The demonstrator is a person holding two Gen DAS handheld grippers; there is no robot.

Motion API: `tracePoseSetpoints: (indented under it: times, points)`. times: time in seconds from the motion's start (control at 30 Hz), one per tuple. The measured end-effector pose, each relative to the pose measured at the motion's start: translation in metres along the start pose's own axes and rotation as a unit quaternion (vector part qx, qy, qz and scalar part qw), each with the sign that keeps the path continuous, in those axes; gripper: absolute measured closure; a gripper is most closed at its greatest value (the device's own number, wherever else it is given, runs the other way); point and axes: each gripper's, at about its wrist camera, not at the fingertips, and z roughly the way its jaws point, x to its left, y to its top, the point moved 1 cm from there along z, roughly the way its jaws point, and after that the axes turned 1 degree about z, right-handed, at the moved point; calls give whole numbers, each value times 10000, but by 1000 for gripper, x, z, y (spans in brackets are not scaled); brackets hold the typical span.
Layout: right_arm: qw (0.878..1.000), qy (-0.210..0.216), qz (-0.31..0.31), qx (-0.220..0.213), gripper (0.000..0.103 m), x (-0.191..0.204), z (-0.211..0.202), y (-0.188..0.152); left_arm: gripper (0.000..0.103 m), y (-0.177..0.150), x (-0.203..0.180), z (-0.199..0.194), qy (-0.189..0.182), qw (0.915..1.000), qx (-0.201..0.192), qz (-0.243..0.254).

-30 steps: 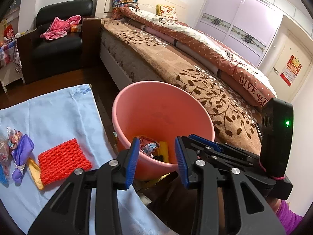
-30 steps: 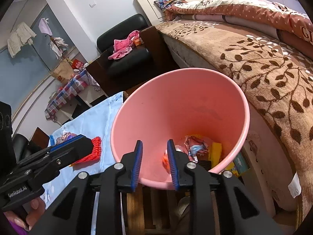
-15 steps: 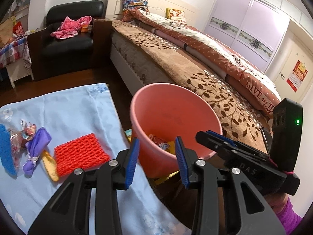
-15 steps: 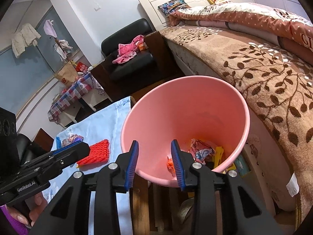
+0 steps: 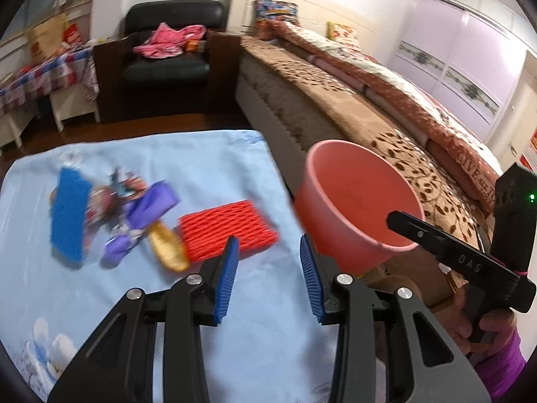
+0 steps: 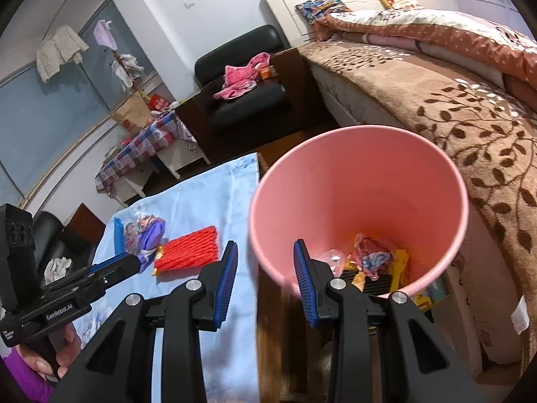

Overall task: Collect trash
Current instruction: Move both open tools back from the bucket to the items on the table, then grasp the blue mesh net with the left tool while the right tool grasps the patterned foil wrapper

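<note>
My left gripper (image 5: 270, 278) hangs open and empty over a light blue cloth (image 5: 208, 168), just short of a red foam net (image 5: 228, 231). Left of the net lie a yellow wrapper (image 5: 167, 248), a purple wrapper (image 5: 151, 211), a printed wrapper (image 5: 107, 198) and a blue strip (image 5: 68, 215). The pink bucket (image 6: 369, 181) stands to the right of the cloth and holds several wrappers (image 6: 372, 258). My right gripper (image 6: 265, 282) is open and empty, its right pad in front of the bucket's near rim. The bucket (image 5: 335, 221) and right gripper (image 5: 399, 220) also show in the left wrist view.
A bed with a brown leaf-pattern blanket (image 6: 470, 117) runs along the right, close behind the bucket. A black armchair (image 5: 167, 63) with pink clothes stands at the back, and a low table with a checked cloth (image 5: 43, 80) at the far left. A hand (image 5: 483, 322) holds the right gripper.
My left gripper has swung left, from in front of the bucket to over the blue cloth near the red net. The right gripper drew back slightly and its jaws stand wider.
</note>
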Motion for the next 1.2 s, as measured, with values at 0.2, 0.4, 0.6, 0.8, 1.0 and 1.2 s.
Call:
tracePoseSetpoints:
  times: [0.2, 0.4, 0.6, 0.8, 1.0, 1.2]
  points:
    - [9996, 127, -200, 141, 69, 20, 8, -7, 65, -13, 35, -16, 295, 9992, -27, -286]
    - [9989, 218, -318, 274, 69, 35, 17, -13, 65, -28, 61, -25, 654, 9971, -12, -387]
    - [9977, 289, -437, 427, 69, 45, 25, -22, 65, -36, 85, -28, 915, 9941, 5, -587]
    - [9968, 325, -508, 517, 69, 49, 32, -25, 65, -24, 106, -34, 1229, 9899, -223, -666]
    - [9958, 422, -548, 605, 69, 57, 38, -29, 65, -6, 127, -24, 1556, 9847, -288, -730]
    - [9943, 426, -660, 714, 69, 67, 45, -32, 65, 5, 129, -1, 1713, 9831, -372, -532]
